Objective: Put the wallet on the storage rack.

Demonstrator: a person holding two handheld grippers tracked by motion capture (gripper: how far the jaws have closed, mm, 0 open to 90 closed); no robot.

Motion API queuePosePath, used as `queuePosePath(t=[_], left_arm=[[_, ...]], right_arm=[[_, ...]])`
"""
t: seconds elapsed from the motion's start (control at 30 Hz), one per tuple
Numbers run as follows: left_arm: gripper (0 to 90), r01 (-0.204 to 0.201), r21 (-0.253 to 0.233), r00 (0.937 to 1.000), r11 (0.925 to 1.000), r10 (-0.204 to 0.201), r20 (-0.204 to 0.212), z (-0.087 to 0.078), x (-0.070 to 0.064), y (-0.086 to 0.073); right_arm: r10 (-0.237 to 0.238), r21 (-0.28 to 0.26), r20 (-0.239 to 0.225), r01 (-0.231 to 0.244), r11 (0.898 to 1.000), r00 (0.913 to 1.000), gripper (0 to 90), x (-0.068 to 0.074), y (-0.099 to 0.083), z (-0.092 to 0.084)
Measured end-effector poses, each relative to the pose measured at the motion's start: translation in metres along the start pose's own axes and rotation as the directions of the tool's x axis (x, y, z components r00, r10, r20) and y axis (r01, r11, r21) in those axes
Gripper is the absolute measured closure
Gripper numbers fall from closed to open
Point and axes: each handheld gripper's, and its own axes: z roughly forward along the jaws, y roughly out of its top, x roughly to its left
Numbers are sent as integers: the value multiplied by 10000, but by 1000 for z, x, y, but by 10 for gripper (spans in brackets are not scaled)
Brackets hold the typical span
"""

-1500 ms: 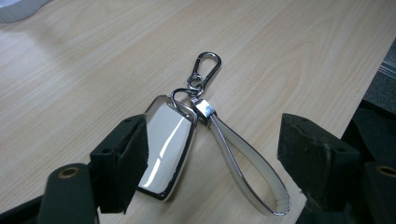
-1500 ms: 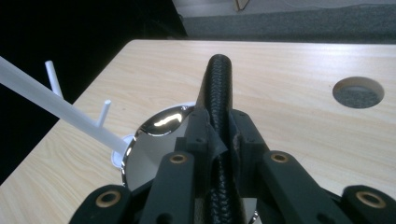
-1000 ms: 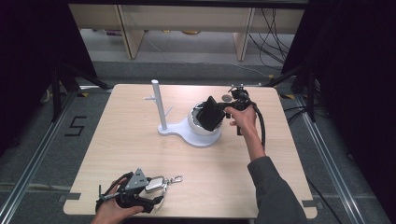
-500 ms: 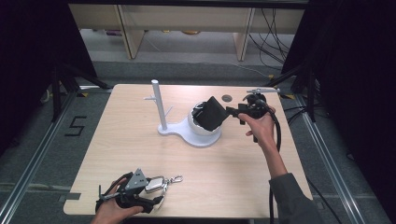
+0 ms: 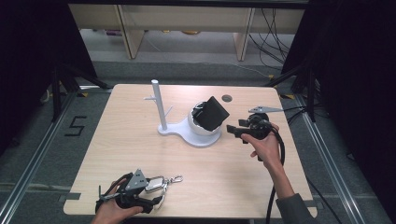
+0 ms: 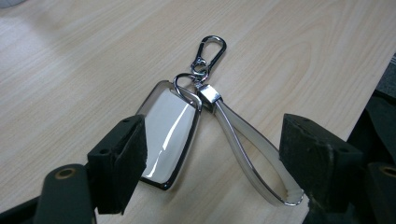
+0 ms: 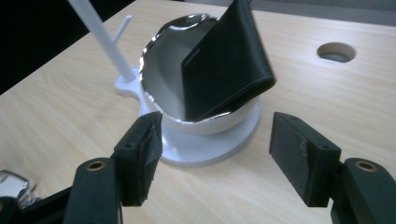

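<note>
Right now the wallet (image 5: pixel 212 113) sits tilted in the white bowl (image 5: pixel 201 133) of the stand, just ahead of the right gripper (image 5: pixel 236 132), leaning on the rim. That gripper's jaws are wide apart and hold nothing; they hang just short of the bowl, not touching it. So I'd judge the wallet part done.

Left gripper (image 5: pixel 156 193) is low at the near table edge, jaws wide too. The key fob (image 5: pixel 155 184) lies flat on the table (image 5: pixel 116 140) between them: in the left gripper view the fob (image 6: pixel 169 135) touches or nearly touches the left jaw's pad, and the strap loop (image 6: pixel 254 154) runs to the right jaw. Not clamped, as far as I can tell. The clip (image 6: pixel 210 49) points away, past the jaw tips.

Left to do, my guess: close on the fob and carry it to the stand, maybe onto the post (image 5: pixel 159 105) with its pegs. The stand is well ahead and to the right of the left gripper.

View differences: the high view gives the whole layout, both hands and the table hole (image 5: pixel 227 98). The left gripper view gives ring, clip and strap detail that's tiny from above. The right gripper view shows the bowl's (image 7: pixel 205 123) inside, the wallet's (image 7: pixel 229 65) ribbed face, and a corner of the fob (image 7: pixel 11 184) at bottom left.
</note>
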Motion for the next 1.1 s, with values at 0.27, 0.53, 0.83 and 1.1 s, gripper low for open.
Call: queuePosePath(t=[0.27, 0.53, 0.83, 1.1], left_arm=[[234, 122, -27, 9999, 9999, -122, 29, 2, -1, 0], [234, 351, -253, 9994, 9991, -351, -1, -3, 0, -1], [234, 456, -265, 9986, 9986, -462, -247, -5, 2, -2], [234, 563, -361, 9979, 9978, -574, -309, -7, 2, -5]], right_arm=[[-456, 54, -101, 457, 9989, 9989, 322, 4, -16, 0], [-475, 383, 34, 473, 9981, 9989, 303, 14, -36, 5], [-1077, 580, -121, 1082, 9924, 9941, 279, 29, -62, 10], [-1631, 896, -32, 1627, 9826, 9866, 274, 49, -83, 8]])
